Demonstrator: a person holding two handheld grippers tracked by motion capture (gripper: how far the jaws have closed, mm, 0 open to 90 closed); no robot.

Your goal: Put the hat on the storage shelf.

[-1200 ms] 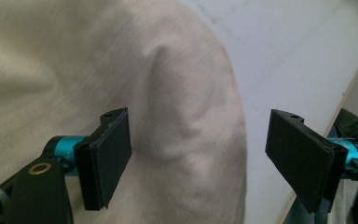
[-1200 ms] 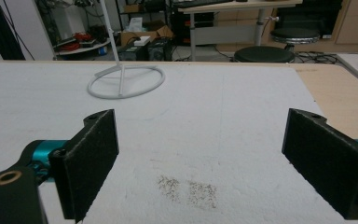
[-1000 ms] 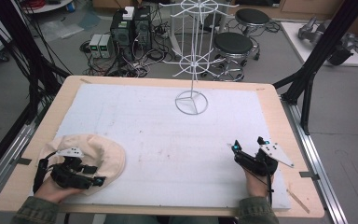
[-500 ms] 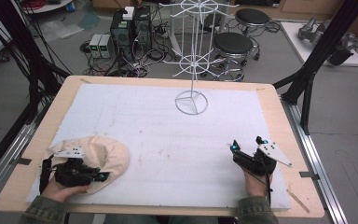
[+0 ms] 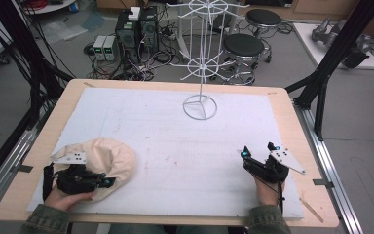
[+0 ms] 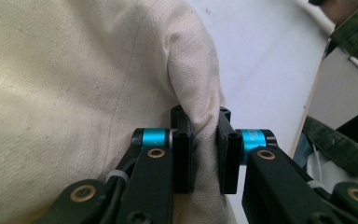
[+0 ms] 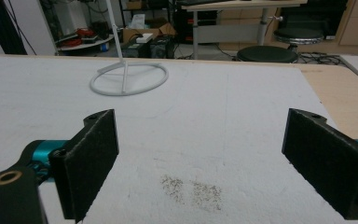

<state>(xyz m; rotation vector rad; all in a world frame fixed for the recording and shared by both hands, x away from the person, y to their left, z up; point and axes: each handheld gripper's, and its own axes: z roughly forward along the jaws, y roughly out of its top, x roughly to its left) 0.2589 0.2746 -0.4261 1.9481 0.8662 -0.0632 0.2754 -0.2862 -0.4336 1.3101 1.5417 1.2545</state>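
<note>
I see my left gripper (image 6: 205, 140) pinching a fold of the cream cloth cap (image 5: 108, 158). The cap lies on the white mat (image 5: 175, 141) at about 8 o'clock on the bench (image 5: 281, 105). My right gripper (image 5: 258, 157) sits at about 4 o'clock, wide apart and holding nothing. The white wire rack (image 5: 200, 106) stands at 12 o'clock, well apart from both.

White wire stand (image 5: 200, 58) at table's far edge, stools (image 5: 243, 46) & PC boxes (image 5: 136, 29) behind
</note>
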